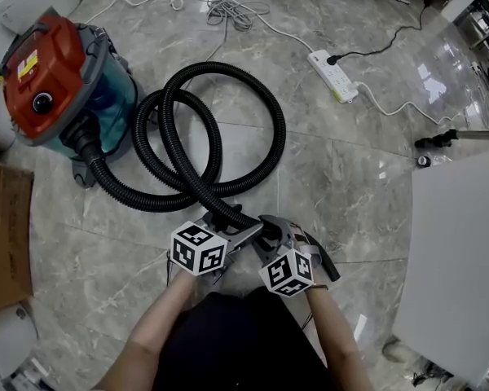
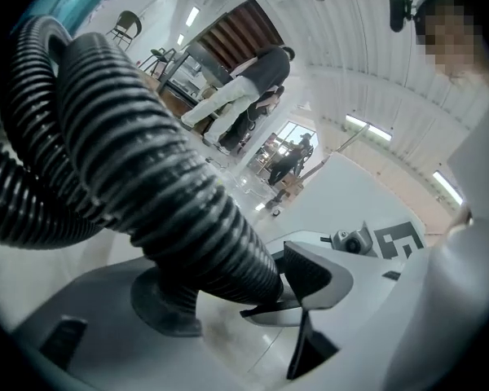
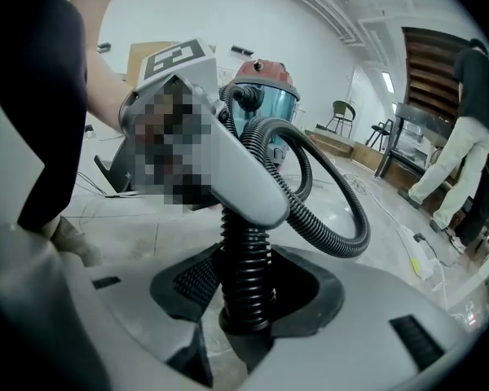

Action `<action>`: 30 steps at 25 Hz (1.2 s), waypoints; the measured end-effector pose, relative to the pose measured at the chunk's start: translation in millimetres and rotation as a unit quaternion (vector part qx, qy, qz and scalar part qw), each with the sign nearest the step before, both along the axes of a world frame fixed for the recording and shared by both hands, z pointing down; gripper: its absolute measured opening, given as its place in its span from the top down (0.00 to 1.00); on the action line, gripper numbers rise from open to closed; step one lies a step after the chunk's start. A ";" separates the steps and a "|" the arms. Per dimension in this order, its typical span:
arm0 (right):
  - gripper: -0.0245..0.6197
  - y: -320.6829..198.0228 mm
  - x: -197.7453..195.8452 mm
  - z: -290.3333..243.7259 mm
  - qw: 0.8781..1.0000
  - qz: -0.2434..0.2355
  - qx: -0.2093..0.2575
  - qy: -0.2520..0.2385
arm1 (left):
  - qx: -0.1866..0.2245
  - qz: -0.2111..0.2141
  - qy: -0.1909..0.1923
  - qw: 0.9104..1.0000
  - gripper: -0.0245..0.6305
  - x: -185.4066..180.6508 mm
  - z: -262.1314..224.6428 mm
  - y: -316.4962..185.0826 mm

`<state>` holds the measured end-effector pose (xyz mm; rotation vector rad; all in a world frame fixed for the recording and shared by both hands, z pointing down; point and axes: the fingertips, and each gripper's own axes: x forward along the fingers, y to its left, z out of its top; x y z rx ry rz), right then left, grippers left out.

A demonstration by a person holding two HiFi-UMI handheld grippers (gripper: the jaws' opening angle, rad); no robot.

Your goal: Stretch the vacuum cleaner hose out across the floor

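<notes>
A: Hose (image 1: 222, 68), where is it?
B: Coiled on the floor (image 1: 350, 177) beside the vacuum cleaner (image 1: 57, 80). The left fingers (image 2: 310, 275) and right fingers (image 3: 187, 283) both clamp its near end.
A: Obstacles?
B: Power strip (image 1: 334, 76) beyond, cardboard box (image 1: 4, 235) at left.

The head view looked steeply down from overhead, with the vacuum cleaner (image 1: 57, 72) at ten o'clock and the coiled hose (image 1: 208, 195) at centre. The cameras on the left gripper (image 2: 236, 292) and right gripper (image 3: 246, 292) sat very close, looking along their jaws. The right one faced the vacuum cleaner at twelve o'clock, and all three views shared the hose.
</notes>
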<state>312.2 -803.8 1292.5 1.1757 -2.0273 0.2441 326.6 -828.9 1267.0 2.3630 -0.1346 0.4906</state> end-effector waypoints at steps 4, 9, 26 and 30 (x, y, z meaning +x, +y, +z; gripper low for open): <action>0.67 4.9 -1.9 -13.4 1.000 0.007 0.013 -0.025 | -0.010 0.008 0.029 0.999 0.49 2.2 -16.9 7.3; 0.67 8.5 -2.9 -34.5 0.998 0.013 0.026 -0.055 | 0.004 0.008 0.056 0.998 0.49 1.3 -40.9 6.5; 0.67 -2.2 -4.5 -103.4 0.990 0.030 0.097 -0.100 | -0.006 -0.031 0.132 0.991 0.61 0.1 -111.2 -16.3; 0.67 -6.1 -7.8 -118.3 0.989 0.026 0.100 -0.102 | -0.014 -0.026 0.130 0.991 0.62 -2.1 -125.5 -19.8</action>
